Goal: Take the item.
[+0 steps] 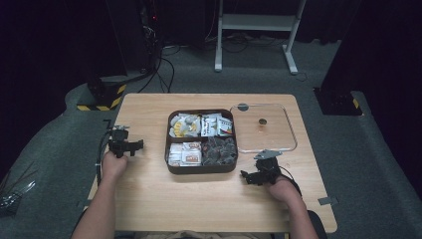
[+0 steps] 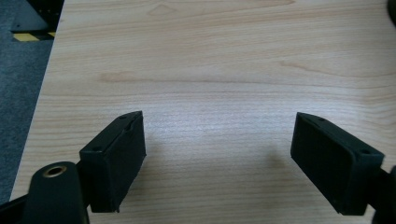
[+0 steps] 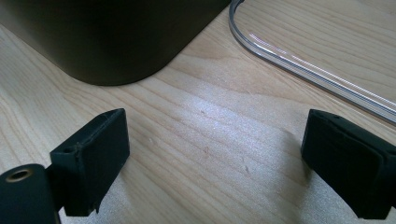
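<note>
High view: brown box (image 1: pixel 201 170) with four snack-filled compartments sits mid-table, clear lid (image 1: pixel 291 130) flat just to its right; left gripper (image 1: pixel 135 145) rests well left of the box, right gripper (image 1: pixel 247 175) just off its near right corner, so the likely step is fetching the lid, best taken by its near rim and kept level. Left gripper view: jaws wide apart, nothing between, bare table (image 2: pixel 210 60). Right gripper view: jaws wide and empty, box corner (image 3: pixel 112 42) ahead on the left, lid rim (image 3: pixel 299 63) ahead on the right, both untouched.
</note>
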`<state>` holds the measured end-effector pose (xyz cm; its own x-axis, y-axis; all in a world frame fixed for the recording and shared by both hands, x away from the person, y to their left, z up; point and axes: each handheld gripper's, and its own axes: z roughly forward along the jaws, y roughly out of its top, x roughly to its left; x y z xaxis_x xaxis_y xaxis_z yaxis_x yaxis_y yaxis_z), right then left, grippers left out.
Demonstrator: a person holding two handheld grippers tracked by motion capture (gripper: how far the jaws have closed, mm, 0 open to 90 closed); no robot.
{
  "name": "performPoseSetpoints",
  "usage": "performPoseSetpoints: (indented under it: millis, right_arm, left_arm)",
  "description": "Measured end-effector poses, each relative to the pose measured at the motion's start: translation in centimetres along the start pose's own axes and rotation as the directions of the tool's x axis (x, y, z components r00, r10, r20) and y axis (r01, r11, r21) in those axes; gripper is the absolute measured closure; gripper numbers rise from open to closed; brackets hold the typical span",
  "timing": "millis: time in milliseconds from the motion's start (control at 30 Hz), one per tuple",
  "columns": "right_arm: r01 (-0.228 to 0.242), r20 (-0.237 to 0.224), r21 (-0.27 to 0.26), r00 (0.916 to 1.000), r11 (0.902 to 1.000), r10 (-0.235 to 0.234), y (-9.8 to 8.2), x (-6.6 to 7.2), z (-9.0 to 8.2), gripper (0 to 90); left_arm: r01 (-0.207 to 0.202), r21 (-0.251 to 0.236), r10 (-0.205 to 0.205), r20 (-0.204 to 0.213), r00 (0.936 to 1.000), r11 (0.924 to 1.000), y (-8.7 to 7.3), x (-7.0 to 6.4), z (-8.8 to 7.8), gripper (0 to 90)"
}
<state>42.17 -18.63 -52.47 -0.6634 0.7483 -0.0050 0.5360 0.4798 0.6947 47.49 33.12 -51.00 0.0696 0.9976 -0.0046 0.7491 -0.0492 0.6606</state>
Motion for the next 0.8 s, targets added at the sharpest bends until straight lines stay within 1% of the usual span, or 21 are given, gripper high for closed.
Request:
performPoseSetpoints:
  millis: [33, 100, 133, 200, 233, 267, 300, 333, 367, 400, 433, 500, 533, 567, 600, 633, 667, 700, 767, 800]
  right_arm:
    - [0.0, 0.0, 0.0, 1.0, 1.0, 0.0, 0.0, 0.0, 0.0, 7.8]
    - [0.0, 0.0, 0.001, 1.0, 1.0, 0.0, 0.0, 0.0, 0.0, 7.8]
    - [0.0, 0.0, 0.001, 1.0, 1.0, 0.0, 0.0, 0.0, 0.0, 7.8]
    - [0.0, 0.0, 0.001, 1.0, 1.0, 0.0, 0.0, 0.0, 0.0, 7.8]
    - [-0.001, 0.0, 0.001, 1.0, 1.0, 0.001, 0.0, 0.0, 0.0, 7.8]
    - [-0.001, 0.0, 0.001, 1.0, 1.0, 0.001, 0.0, 0.0, 0.0, 7.8]
    - [-0.001, 0.0, 0.001, 1.0, 1.0, 0.001, 0.0, 0.0, 0.0, 7.8]
    - [-0.001, 0.0, 0.001, 1.0, 1.0, 0.001, 0.0, 0.0, 0.0, 7.8]
    - [-0.001, 0.0, 0.001, 1.0, 1.0, 0.001, 0.0, 0.0, 0.0, 7.8]
    - [-0.001, 0.0, 0.001, 1.0, 1.0, 0.001, 0.0, 0.0, 0.0, 7.8]
    - [-0.001, 0.0, 0.001, 1.0, 1.0, 0.001, 0.0, 0.0, 0.0, 7.8]
    - [-0.002, 0.0, 0.001, 1.0, 1.0, 0.002, 0.0, 0.0, 0.0, 7.8]
    - [-0.001, 0.0, 0.001, 1.0, 1.0, 0.001, 0.0, 0.0, 0.0, 7.8]
    - [-0.001, 0.0, 0.001, 1.0, 1.0, 0.001, 0.0, 0.0, 0.0, 7.8]
    - [-0.002, 0.0, 0.001, 1.0, 1.0, 0.002, 0.0, 0.0, 0.0, 7.8]
    - [-0.002, 0.0, 0.001, 1.0, 1.0, 0.002, 0.0, 0.0, 0.0, 7.8]
    - [-0.001, 0.0, 0.001, 1.0, 1.0, 0.001, 0.0, 0.0, 0.0, 7.8]
    - [-0.001, 0.0, 0.001, 1.0, 1.0, 0.001, 0.0, 0.0, 0.0, 7.8]
    - [-0.001, 0.0, 0.001, 1.0, 1.0, 0.001, 0.0, 0.0, 0.0, 7.8]
    - [-0.001, 0.0, 0.001, 1.0, 1.0, 0.001, 0.0, 0.0, 0.0, 7.8]
  left_arm:
    - [0.002, 0.005, -0.002, 0.007, 1.0, 1.0, 0.1, 0.0, -0.1, 19.0]
    - [-0.005, 0.035, 0.004, 0.03, 0.9995, 0.9994, 0.3, -0.1, -0.3, 19.5]
    - [-0.005, 0.035, 0.004, 0.03, 0.9995, 0.9994, 0.3, -0.1, -0.3, 19.7]
    - [0.0, 0.041, -0.002, 0.055, 0.9985, 0.9992, 0.3, 0.0, -0.4, 19.5]
    - [0.005, 0.04, -0.008, 0.064, 0.9979, 0.9992, 0.3, 0.0, -0.5, 19.5]
    - [0.015, 0.029, -0.018, 0.082, 0.9965, 0.9995, 0.4, 0.0, -0.6, 19.9]
    - [0.015, 0.029, -0.018, 0.082, 0.9965, 0.9995, 0.4, 0.0, -0.6, 20.1]
    - [0.006, 0.018, -0.008, 0.105, 0.9944, 0.9998, 0.4, 0.0, -0.9, 20.1]
    - [0.006, 0.018, -0.008, 0.105, 0.9944, 0.9998, 0.4, 0.0, -0.9, 20.1]
    - [0.005, 0.009, -0.006, 0.131, 0.9914, 0.9999, 0.4, 0.0, -1.1, 20.1]
    - [0.005, 0.009, -0.006, 0.131, 0.9914, 0.9999, 0.4, 0.0, -1.1, 20.1]
    - [0.0, 0.001, 0.0, 0.156, 0.9877, 1.0, 0.5, -0.1, -1.4, 20.1]
    - [-0.007, -0.003, 0.007, 0.183, 0.9831, 1.0, 0.5, -0.1, -1.6, 20.1]
    - [-0.007, -0.003, 0.007, 0.183, 0.9831, 1.0, 0.5, -0.1, -1.6, 20.1]
    - [-0.016, 0.003, 0.015, 0.203, 0.979, 0.9999, 0.8, -0.2, -1.9, 20.1]
    - [-0.016, 0.003, 0.015, 0.203, 0.979, 0.9999, 0.8, -0.2, -1.9, 20.1]
    - [-0.04, -0.004, 0.04, 0.198, 0.9793, 0.9992, 0.9, -0.4, -2.1, 20.6]
    - [-0.04, -0.004, 0.04, 0.198, 0.9793, 0.9992, 0.9, -0.4, -2.1, 21.3]
    - [-0.057, -0.009, 0.058, 0.212, 0.9756, 0.9983, 1.1, -0.7, -2.4, 21.5]
    - [-0.057, -0.009, 0.058, 0.212, 0.9756, 0.9983, 1.1, -0.7, -2.4, 21.7]
